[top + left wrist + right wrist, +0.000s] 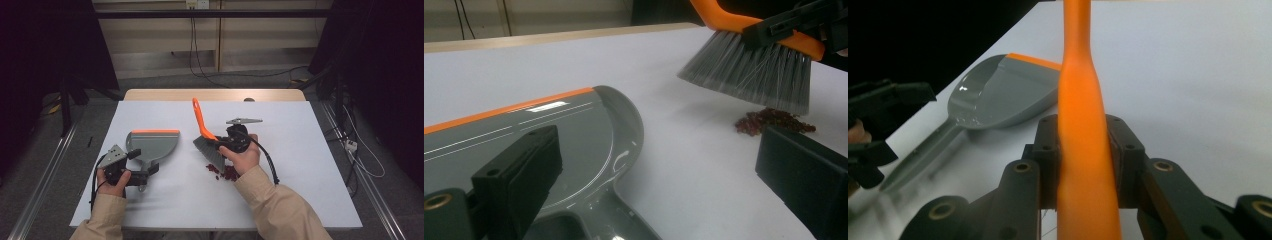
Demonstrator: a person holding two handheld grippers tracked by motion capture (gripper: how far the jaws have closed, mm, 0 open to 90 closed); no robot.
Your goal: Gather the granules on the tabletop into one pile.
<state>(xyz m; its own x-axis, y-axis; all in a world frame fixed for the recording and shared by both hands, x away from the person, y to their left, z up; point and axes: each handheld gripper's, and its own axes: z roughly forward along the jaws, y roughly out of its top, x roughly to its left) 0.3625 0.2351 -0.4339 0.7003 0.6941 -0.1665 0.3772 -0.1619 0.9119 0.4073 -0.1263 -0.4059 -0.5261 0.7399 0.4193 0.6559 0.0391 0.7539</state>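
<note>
From up here I get a brightly, evenly lit white rectangular table top (310,150), while everything around it falls off into near-black — light seems to come from overhead. Shadows on it are faint and short. My high view is soft and a little grainy. In the left gripper view, the glossy grey plastic dustpan with an orange lip (574,135) carries white glare streaks, and the near black jaws are blurred. In the right gripper view, the orange plastic brush handle (1083,150) is out of focus up close — the dustpan beyond it shows a bright sheen.
</note>
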